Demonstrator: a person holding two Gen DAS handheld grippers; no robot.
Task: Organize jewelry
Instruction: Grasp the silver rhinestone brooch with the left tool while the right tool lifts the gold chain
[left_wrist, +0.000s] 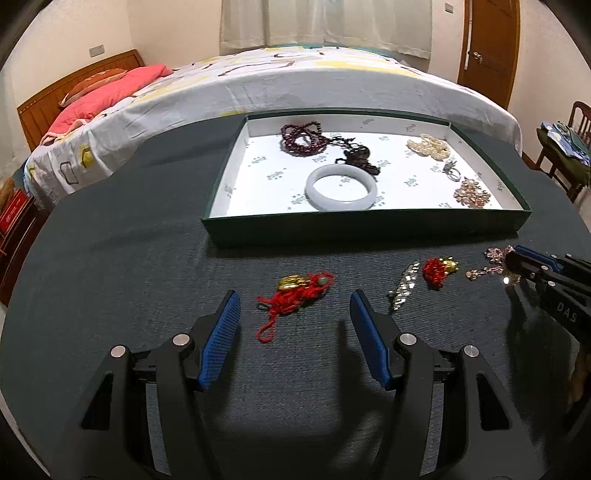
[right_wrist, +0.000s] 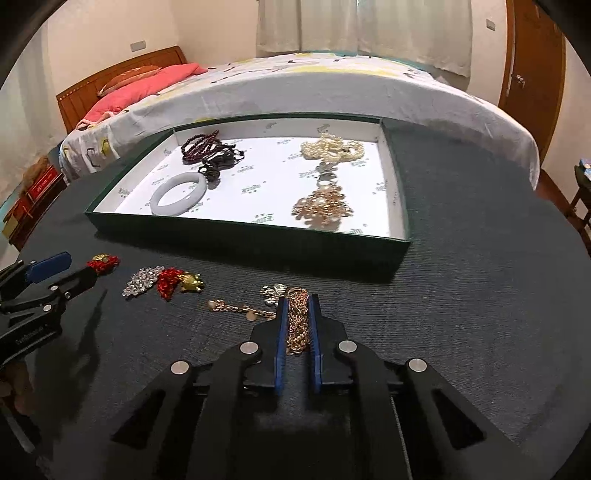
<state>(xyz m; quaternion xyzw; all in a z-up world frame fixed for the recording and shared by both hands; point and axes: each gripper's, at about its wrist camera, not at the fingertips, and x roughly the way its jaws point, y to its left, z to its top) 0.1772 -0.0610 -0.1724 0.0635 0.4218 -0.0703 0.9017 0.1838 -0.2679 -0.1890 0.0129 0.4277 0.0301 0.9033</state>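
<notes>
Jewelry tray (right_wrist: 240, 236): holds garnet beads (right_wrist: 201, 146), jade bangle (right_wrist: 178, 198), pearls (right_wrist: 332, 149), gold brooch (right_wrist: 322, 206).
Left out: red cord charm (left_wrist: 291, 295), rhinestone clip (left_wrist: 402, 290), second red charm (left_wrist: 437, 271), all on the dark table (left_wrist: 129, 240).
Right gripper (right_wrist: 297, 314): pinching a rose-gold chain (right_wrist: 297, 321) near the tray's front wall.
Left gripper (left_wrist: 293, 306): spread around the cord charm, not touching.
Room: open tray centre; front wall must be cleared.

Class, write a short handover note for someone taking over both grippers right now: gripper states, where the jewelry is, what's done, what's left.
Left gripper: open, empty, hovering over the red cord charm.
Right gripper: shut on the rose-gold chain, still low over the table.
Done: in the green tray lie the white bangle, dark beads, pearls and gold brooch.
Left: tray the chain, then both red charms and the silver clip.
</notes>
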